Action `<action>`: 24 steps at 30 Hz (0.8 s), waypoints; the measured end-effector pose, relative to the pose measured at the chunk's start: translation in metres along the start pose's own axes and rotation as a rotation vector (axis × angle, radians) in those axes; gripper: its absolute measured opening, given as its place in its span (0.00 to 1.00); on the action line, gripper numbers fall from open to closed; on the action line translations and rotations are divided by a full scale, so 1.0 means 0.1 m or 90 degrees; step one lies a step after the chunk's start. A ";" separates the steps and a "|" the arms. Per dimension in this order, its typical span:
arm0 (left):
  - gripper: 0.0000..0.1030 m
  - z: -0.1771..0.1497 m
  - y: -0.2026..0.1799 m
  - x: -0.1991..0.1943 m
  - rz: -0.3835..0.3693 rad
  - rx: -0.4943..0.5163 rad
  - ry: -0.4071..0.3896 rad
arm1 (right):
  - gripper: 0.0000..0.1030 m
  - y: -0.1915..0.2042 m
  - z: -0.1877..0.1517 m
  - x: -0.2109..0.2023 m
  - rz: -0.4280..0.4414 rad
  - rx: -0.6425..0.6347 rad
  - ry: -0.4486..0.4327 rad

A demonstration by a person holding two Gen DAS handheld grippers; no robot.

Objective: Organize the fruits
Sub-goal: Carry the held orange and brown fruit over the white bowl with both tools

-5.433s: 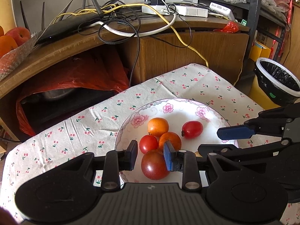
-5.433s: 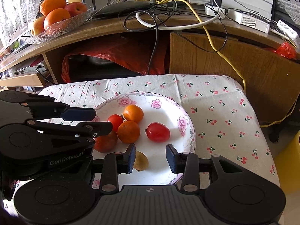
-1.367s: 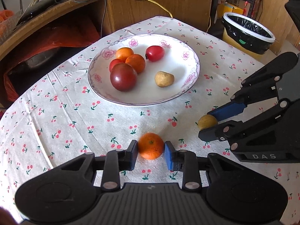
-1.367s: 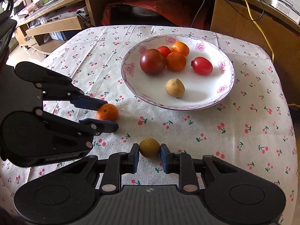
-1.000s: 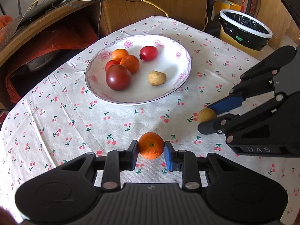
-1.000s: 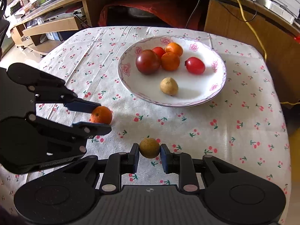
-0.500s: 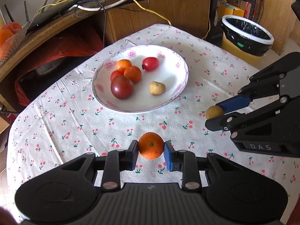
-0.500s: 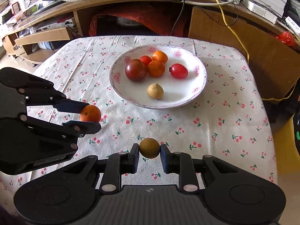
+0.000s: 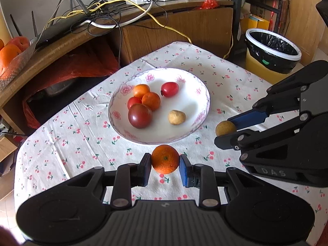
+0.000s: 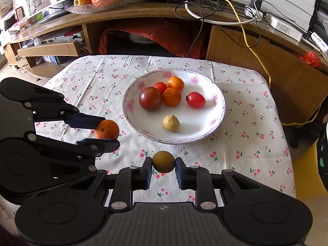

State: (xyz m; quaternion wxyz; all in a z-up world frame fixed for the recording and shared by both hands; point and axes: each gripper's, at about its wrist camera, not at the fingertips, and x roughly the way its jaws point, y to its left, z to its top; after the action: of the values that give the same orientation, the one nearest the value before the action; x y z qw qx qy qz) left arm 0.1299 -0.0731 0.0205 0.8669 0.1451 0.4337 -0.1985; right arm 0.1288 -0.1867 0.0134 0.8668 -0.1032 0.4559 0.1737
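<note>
The flowered plate, centre frame on the table, holds six fruits: two oranges, two small red tomatoes, one dark tomato and one tan fruit. The left tongs clench a mandarin at lower centre; the right tongs clench a brown-yellow fruit. A glass dish of fruit, upper left, is cut off.

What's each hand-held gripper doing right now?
Left hand-held gripper: closed on the orange.
Right hand-held gripper: closed on the small brown fruit.
</note>
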 end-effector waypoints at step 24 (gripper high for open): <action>0.37 0.32 0.14 0.18 0.015 -0.004 -0.004 | 0.19 -0.13 0.27 0.14 -0.012 0.008 -0.002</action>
State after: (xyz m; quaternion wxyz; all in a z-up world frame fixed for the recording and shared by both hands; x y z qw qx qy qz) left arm 0.1686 -0.0779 0.0252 0.8709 0.1472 0.4298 -0.1872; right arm 0.1618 -0.1862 0.0174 0.8698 -0.1017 0.4544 0.1630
